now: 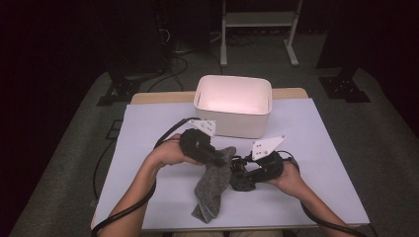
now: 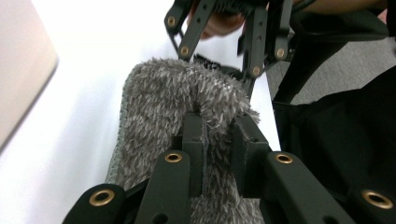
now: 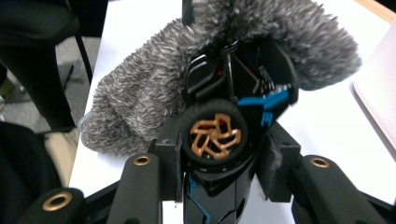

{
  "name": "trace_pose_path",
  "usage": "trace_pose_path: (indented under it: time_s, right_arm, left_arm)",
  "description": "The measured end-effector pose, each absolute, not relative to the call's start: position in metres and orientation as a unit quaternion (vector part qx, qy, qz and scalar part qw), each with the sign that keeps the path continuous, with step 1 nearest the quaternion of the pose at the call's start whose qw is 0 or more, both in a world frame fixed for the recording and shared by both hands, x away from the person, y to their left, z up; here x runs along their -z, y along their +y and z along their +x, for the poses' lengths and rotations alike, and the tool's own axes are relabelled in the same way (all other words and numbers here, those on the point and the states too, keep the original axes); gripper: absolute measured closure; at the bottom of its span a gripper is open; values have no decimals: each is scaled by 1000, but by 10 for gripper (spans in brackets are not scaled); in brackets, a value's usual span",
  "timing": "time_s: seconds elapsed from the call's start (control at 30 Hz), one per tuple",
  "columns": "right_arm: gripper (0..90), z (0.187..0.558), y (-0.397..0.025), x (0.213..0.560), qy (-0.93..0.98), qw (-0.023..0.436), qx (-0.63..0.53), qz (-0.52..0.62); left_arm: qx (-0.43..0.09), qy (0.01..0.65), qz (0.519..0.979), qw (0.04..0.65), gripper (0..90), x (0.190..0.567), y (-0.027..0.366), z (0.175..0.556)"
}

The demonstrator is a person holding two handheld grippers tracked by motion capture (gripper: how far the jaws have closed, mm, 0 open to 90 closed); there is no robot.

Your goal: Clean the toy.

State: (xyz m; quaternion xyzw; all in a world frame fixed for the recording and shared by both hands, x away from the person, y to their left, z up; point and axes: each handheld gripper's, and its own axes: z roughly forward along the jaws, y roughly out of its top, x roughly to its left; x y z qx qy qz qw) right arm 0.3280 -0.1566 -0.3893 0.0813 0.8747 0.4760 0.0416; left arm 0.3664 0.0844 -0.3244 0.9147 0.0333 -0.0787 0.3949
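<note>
A fuzzy grey sock (image 1: 213,185) lies on the white table (image 1: 306,148), near the front edge and between the two hands. Its long side runs from the top end, which is lifted up by the left gripper (image 1: 217,157), down toward the person, with the far end resting flat near the table's front edge. The left gripper has its jaws squeezed on the sock's top edge, with a fold of fuzz (image 2: 212,105) pinched between them. The right gripper (image 1: 241,178) is just beside the sock and holds a black toy car (image 3: 219,140) with blue bits and a gold wheel. Its jaws press on both sides of the car. The car's front end pokes into the open top of the sock. A white tub (image 1: 233,104) sits behind them on the table, apart from the sock.
</note>
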Motion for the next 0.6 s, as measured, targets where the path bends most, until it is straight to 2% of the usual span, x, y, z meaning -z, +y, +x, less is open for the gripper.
trace_pose_path:
  time_s: [0.33,0.6]
  right_arm:
    - [568,335,-127,386,872,30,-484,69]
    - [567,333,-140,383,877,37,-474,71]
  left_arm:
    - [65,37,913,401,774,313,99,365]
    - [75,41,906,415,764,323,102,366]
